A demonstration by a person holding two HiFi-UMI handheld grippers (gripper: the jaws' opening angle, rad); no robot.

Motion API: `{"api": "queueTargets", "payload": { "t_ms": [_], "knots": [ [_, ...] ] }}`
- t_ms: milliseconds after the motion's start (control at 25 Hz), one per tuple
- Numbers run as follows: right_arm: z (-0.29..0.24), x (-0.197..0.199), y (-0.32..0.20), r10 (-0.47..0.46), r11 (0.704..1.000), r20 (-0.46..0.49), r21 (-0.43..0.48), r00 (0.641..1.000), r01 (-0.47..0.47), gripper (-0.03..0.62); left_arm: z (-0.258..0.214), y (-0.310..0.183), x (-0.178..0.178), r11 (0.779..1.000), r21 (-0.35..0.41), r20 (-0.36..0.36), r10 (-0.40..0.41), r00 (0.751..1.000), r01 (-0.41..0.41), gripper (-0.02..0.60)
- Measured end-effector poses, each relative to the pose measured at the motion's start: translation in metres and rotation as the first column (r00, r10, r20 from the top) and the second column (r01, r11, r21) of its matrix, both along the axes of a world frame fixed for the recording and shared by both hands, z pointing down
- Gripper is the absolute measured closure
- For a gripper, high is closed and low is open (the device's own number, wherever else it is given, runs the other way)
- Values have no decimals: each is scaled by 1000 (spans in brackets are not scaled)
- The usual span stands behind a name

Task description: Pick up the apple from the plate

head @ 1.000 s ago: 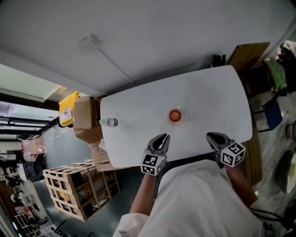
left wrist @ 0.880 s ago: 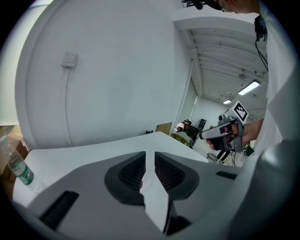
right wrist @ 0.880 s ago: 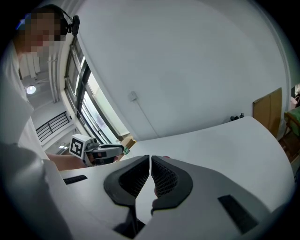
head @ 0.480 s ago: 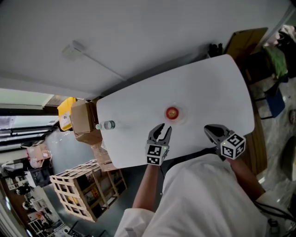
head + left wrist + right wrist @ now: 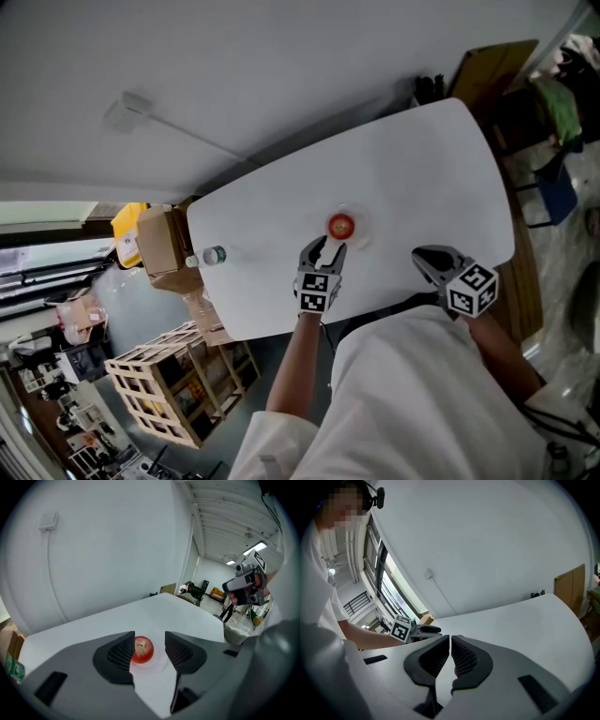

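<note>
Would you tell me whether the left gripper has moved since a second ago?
Yes: the left gripper has advanced across the table toward the apple; its jaws are opening, apple just ahead, not between them.
</note>
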State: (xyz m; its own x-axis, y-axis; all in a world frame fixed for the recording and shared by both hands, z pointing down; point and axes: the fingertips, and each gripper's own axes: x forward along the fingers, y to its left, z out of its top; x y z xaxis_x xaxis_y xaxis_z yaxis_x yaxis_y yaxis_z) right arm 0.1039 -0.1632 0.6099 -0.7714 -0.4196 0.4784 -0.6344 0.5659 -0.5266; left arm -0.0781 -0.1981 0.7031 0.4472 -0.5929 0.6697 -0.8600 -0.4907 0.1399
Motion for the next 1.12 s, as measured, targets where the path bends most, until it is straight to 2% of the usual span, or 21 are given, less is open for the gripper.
{"api": "queueTargets", "payload": {
  "t_ms": [280,640,840,1120],
  "knots": [
    [13,8,-2,-16,999,-4,-35,1000,16,556,39,-11,8,998,-62,81,22,996,-17,324],
    [21,20,-7,-27,998,-13,-59,1000,27,556,77,-23,13,992,-125,136,9,991,8,273],
    [25,25,-12,-30,997,-21,-68,999,28,556,108,-26,18,986,-167,155,13,988,13,224],
    [32,37,-11,-24,996,-30,-87,999,21,555,127,-35,18,984,-168,222,-16,975,54,181]
  ]
}}
